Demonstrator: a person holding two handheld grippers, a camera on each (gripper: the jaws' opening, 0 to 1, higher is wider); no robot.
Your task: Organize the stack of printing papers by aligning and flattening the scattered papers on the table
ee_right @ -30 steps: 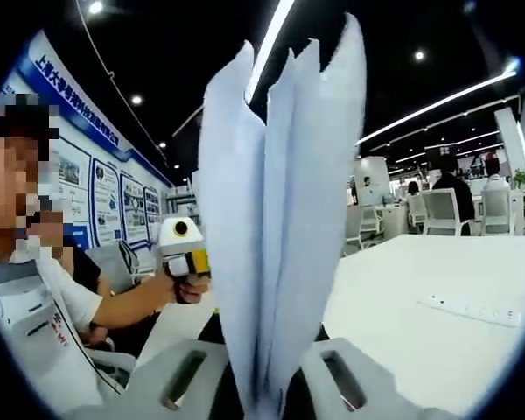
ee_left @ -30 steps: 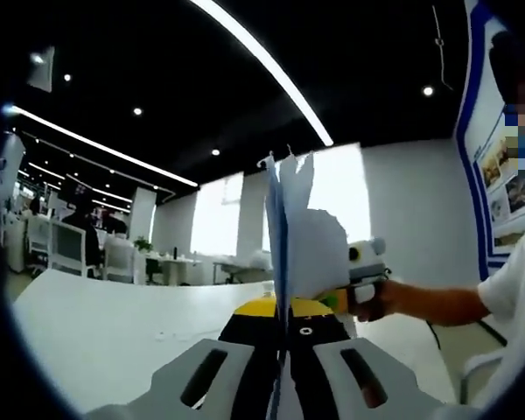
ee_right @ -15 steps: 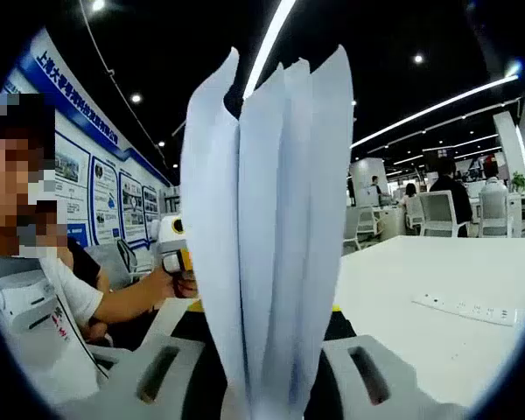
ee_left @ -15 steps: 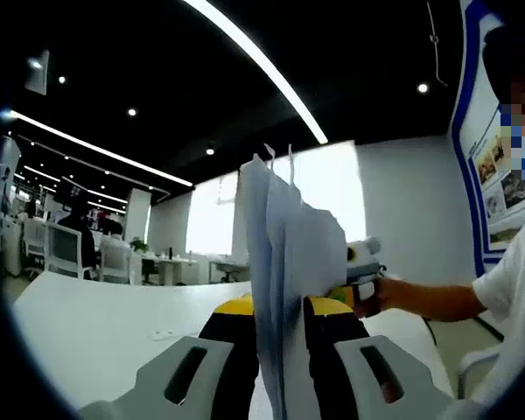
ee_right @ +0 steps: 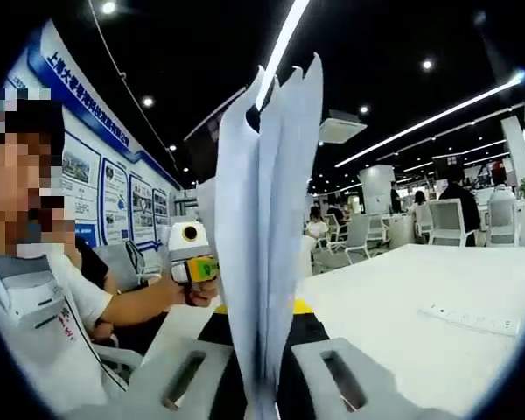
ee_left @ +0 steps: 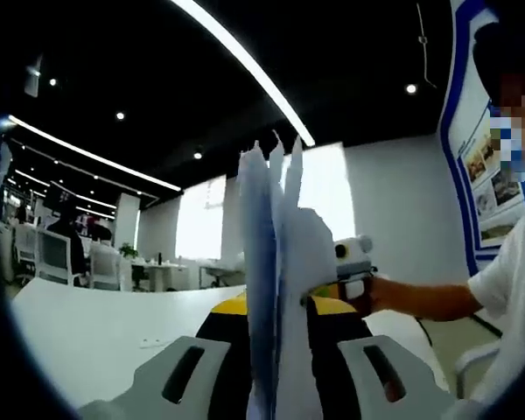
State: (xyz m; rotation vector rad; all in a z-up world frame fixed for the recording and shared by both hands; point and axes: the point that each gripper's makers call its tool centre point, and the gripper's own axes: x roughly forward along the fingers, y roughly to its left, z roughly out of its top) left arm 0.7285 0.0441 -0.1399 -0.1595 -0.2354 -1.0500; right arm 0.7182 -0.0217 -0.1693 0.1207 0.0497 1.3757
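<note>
So the left gripper (ee_left: 276, 385), grey plastic jaws with slotted holes, is pinched tight on the bottom edge of the bundle of white printing paper sheets (ee_left: 276, 262). No gap between the jaws beyond the paper itself. The sheets stand edge-on and upright out of the jaws, fanning apart a bit toward their top edges, so the bundle is up in the air and well off the table.

The right gripper (ee_right: 261, 385) looks the same deal: its grey jaws are closed in on the lower edge of the same white sheets (ee_right: 267, 236), which rise straight up out of it and splay slightly at the top.

Just behind the paper in the left gripper view, the other gripper pokes out past the sheets, held in the person's hand (ee_left: 376, 293), with a bare forearm and a white short sleeve (ee_left: 516, 280) beyond it. From the right gripper view, the opposite gripper sits beside the paper too, gripped in a hand (ee_right: 197, 293).

Below and behind the paper is the big white table top (ee_right: 420, 289), and well off to the side of the paper lies a white power strip (ee_right: 472, 319). Further back past the paper there are white office chairs (ee_right: 446, 223), seated people, and long ceiling strip lights (ee_left: 241, 66).
</note>
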